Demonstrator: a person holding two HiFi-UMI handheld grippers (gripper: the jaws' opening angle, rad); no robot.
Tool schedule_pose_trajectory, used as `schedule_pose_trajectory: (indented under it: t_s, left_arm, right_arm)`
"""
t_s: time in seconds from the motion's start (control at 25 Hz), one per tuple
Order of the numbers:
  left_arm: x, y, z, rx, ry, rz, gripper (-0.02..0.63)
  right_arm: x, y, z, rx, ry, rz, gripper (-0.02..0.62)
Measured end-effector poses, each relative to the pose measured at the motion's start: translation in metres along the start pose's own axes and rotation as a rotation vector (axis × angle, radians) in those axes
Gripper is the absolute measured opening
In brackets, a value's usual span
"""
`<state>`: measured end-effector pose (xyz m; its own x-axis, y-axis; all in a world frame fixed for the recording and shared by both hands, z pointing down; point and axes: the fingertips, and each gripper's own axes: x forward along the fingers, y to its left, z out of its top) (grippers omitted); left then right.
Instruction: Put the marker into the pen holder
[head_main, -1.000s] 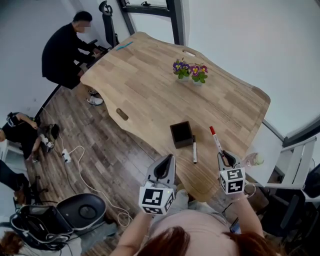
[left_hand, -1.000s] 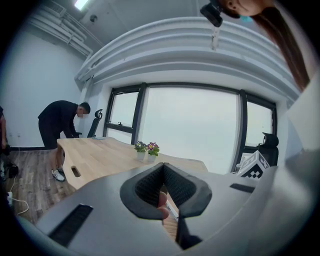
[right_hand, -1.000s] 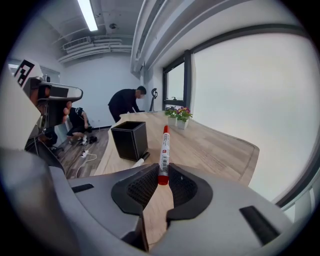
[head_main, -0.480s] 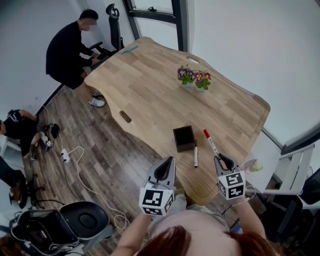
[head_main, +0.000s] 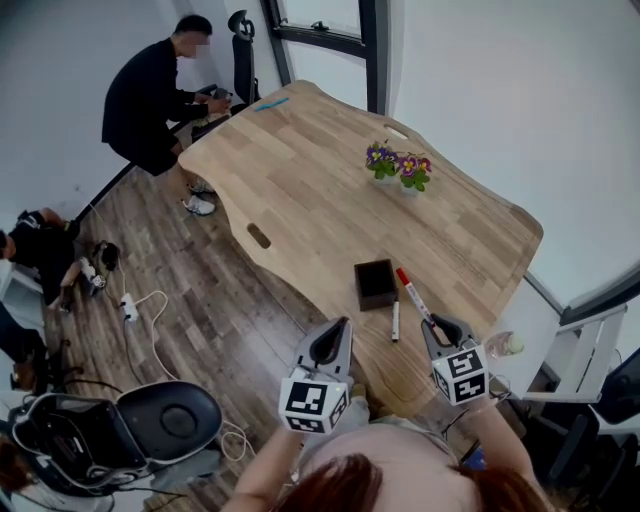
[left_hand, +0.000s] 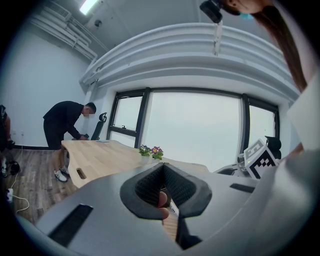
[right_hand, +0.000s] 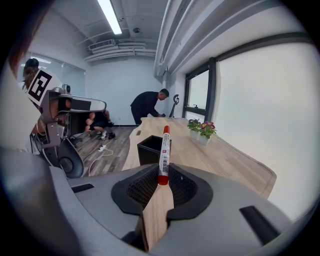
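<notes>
My right gripper (head_main: 438, 329) is clamped on the tail of the marker (head_main: 414, 296), with its red cap sticking out ahead. Over the last second I have lifted it and swung it left. The cap stood well to the right of the black pen holder (head_main: 376, 284), and it now hangs just beside the right rim, above the table (head_main: 300, 170). I judge I'm mid-carry: next I must bring the cap over the opening and tip it down. My left gripper (head_main: 333, 335) waits near the table edge, jaws together on nothing. A second marker (head_main: 395, 321) lies flat by the holder.
</notes>
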<state>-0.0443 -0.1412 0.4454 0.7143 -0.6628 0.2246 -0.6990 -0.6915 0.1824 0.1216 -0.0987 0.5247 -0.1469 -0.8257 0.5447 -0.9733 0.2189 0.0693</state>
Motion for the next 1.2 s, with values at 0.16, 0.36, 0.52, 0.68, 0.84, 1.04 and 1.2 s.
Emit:
schedule_pose_trajectory:
  t_s: [0.16,0.36,0.52,0.68,0.84,1.04,1.2]
  left_arm:
    - [-0.004,0.003,0.0,-0.002,-0.004,0.005,0.002]
    - [-0.007,0.007,-0.001,-0.005,-0.003,0.011,0.002]
    - [-0.008,0.009,-0.001,-0.004,-0.006,0.015,0.002]
    - [-0.012,0.01,-0.005,-0.005,-0.01,0.022,0.002]
    - [-0.013,0.016,-0.007,-0.013,-0.003,0.023,0.002]
    - [-0.013,0.022,-0.011,-0.02,0.006,0.017,0.002]
    - [-0.011,0.027,-0.012,-0.026,0.006,0.013,0.002]
  right_arm:
    - [0.005,0.008,0.003,-0.012,0.014,0.034,0.06]
    - [0.012,0.017,0.006,-0.019,0.039,0.071,0.06]
    - [0.018,0.022,0.009,-0.015,0.05,0.093,0.06]
    - [0.021,0.024,0.006,-0.018,0.054,0.103,0.06]
    - [0.027,0.027,0.007,-0.013,0.072,0.108,0.06]
    - [0.033,0.029,0.007,-0.018,0.089,0.106,0.06]
    - [0.037,0.029,0.005,-0.011,0.105,0.103,0.06]
